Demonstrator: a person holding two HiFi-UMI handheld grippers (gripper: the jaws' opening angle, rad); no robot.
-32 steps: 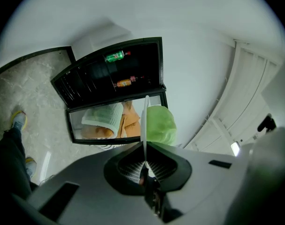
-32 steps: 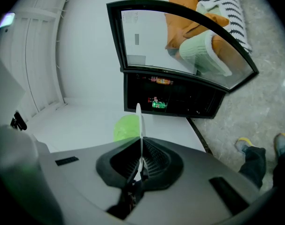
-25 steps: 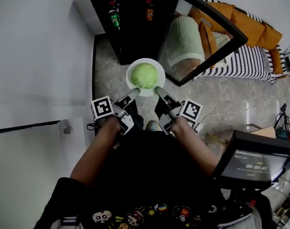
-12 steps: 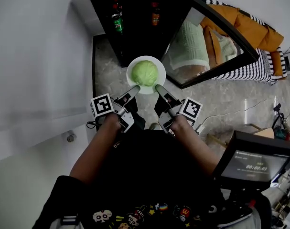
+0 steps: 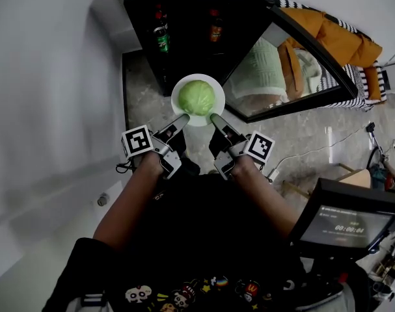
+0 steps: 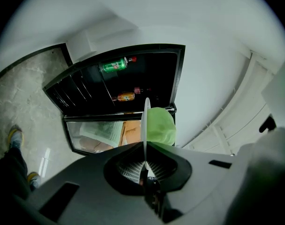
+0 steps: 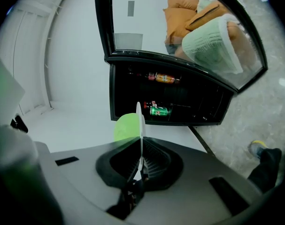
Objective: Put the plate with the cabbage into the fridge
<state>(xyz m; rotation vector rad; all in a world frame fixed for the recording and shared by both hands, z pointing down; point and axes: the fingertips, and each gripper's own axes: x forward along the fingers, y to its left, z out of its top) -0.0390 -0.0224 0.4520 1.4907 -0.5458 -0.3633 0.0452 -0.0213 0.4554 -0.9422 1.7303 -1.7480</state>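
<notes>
While left tool (image 5: 181, 119) and right tool (image 5: 215, 118) pinch the plate (image 5: 178, 102), marbled floor (image 5: 144, 99) fronts fridge (image 5: 187, 15).

White plate (image 5: 177, 97) — round green cabbage (image 5: 196, 97) on it — near open black fridge (image 5: 187, 44).

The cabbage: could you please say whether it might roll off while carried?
Likely if tilted: the cabbage is round and loose on a shallow plate. The left gripper and right gripper pinch only its near rim, so dipping seems possible.
</notes>
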